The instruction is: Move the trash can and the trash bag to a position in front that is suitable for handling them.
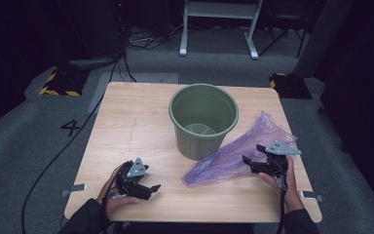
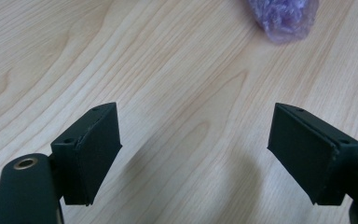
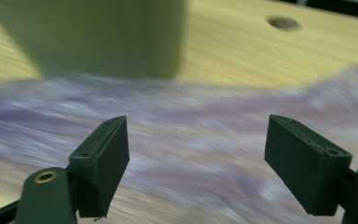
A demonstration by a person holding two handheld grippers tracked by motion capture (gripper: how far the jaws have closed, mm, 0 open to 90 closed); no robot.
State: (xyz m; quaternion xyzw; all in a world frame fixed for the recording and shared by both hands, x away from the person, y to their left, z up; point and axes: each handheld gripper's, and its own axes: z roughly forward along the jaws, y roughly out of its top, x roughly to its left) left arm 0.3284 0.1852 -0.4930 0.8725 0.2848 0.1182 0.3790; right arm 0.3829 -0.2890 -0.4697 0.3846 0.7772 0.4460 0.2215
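A green ribbed bucket [image 1: 203, 120] stands upright near the middle of a pale wooden bench [image 1: 126, 122], with a crumpled purple plastic bag [image 1: 233, 153] lying flat on the bench at its right. The bag's wide end spreads toward the bench's right edge, its narrow, gathered end points toward the near side, and its upper edge lies against the foot of the bucket.

The right tongs [image 1: 258, 157], held in a person's right hand [image 1: 285, 183], hover just over the bag's wide end with the jaws spread wide and nothing pinched between them. In the right gripper view the right tongs [image 3: 196, 163] stand released above the blurred purple film [image 3: 191, 130], with the bucket's green wall [image 3: 102, 37] beyond it.

The left tongs [image 1: 148, 187], in the person's left hand [image 1: 114, 192], sit low over the near left part of the bench, well apart from the bag and pointing toward it. In the left gripper view the left tongs [image 2: 193, 149] are likewise released, with bare wood grain between the pads and the bag's bunched tip [image 2: 284, 16] at the top of the picture.

Dark floor, cables and a white stand surround the bench.
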